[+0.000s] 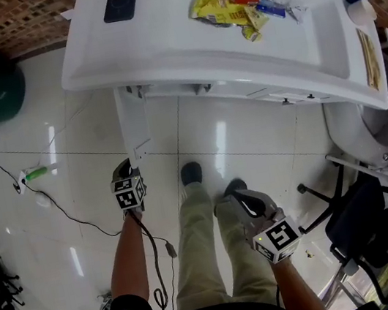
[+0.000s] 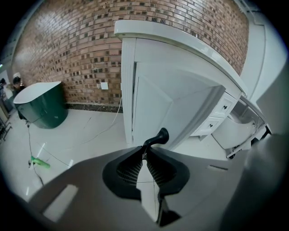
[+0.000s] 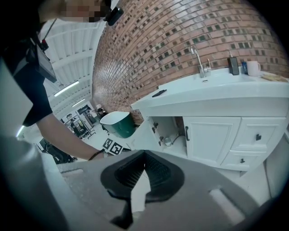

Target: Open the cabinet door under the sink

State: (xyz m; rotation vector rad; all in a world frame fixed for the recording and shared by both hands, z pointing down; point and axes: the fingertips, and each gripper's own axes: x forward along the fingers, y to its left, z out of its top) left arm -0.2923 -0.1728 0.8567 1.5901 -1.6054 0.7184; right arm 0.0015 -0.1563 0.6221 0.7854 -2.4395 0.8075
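Left gripper [image 1: 124, 174] is clamped on the black door handle [image 2: 159, 136]. In the left gripper view the handle's stem runs straight into the closed jaw tips. Right gripper [image 1: 240, 199] has its jaws together on nothing and idles over the person's legs, at about 4 o'clock from the left one.

Cabinet door [image 1: 131, 121] is already swung out. In the head view it shows edge-on as a slim white strip running 12 to 6 o'clock. The hinge end sits at 12 under the left end of the sink worktop [image 1: 162, 59], and the free edge sits at 6, right at the left gripper. It looks roughly square to the cabinet front. The right gripper view confirms the opening [image 3: 168, 131] is exposed, with plumbing visible inside.

Key relation: the handle is at the door's free edge, dead ahead (12 o'clock) of the left gripper, and the hinge line is beyond that. More opening would mean an arc toward 9 o'clock around that hinge, not a straight pull. The left gripper is the only one in reach, and the right is well apart.

I'd say the task is essentially done. What's left is either a bit more swing or letting go of the handle.

Risk: pulling off-arc loads the hinge or slips the jaws off the small handle.
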